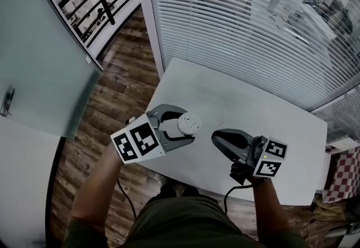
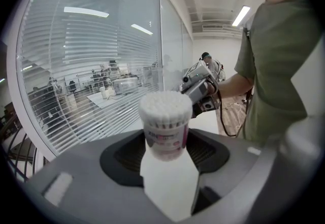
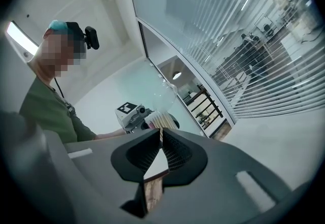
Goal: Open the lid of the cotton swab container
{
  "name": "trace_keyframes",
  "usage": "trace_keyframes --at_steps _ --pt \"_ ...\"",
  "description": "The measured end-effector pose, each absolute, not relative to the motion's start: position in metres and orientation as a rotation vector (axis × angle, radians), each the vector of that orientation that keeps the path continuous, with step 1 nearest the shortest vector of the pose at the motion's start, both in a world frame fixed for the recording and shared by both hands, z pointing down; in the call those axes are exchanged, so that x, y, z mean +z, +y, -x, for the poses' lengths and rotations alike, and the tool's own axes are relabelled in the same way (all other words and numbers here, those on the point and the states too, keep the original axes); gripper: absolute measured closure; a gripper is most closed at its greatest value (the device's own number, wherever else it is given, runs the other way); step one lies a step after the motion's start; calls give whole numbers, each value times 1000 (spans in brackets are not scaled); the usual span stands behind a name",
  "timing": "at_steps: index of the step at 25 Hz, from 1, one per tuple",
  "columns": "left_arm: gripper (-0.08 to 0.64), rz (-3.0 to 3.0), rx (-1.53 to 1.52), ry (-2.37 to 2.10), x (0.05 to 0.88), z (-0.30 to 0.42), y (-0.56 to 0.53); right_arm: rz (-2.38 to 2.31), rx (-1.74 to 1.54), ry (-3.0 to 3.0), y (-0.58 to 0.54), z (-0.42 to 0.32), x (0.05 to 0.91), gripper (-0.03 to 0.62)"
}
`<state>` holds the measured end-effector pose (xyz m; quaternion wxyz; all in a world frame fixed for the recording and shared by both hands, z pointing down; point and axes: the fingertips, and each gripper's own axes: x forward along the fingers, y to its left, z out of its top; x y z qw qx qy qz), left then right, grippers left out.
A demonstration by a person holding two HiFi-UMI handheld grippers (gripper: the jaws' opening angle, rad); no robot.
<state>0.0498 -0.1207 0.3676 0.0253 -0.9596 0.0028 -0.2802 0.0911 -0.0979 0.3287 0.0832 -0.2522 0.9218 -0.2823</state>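
Left gripper [image 2: 167, 153] clamping cotton swab container [image 2: 165, 125], pink label visible only in its own view, right gripper [image 3: 160, 139] closed, empty, lower centre

A person wears an olive-green short-sleeved shirt [image 1: 185, 224], seen at the bottom centre of the head view. Left of centre is the left gripper [image 1: 188, 125], which has grey curved jaws with black ribbed inner pads. Its large white cube [image 1: 140, 143] is printed with black square markers. Right of centre is the right gripper [image 1: 215, 139], which has a dark grey rounded body. It carries a smaller white cube [image 1: 271, 158], also printed with black markers. A thin black cable [image 1: 227, 201] runs below it towards the shirt. At the upper left of the right gripper view, the person wears a blue-green head covering [image 3: 58, 26] and a black head-mounted camera [image 3: 91, 37].
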Motion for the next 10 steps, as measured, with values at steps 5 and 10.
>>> trace_keyframes --at_steps 5,10 --pt "304 2972 -864 8 367 -50 -122 748 -852 2754 -100 -90 328 564" --pt "304 2972 -866 7 369 -49 -122 742 -852 2759 -100 -86 330 572"
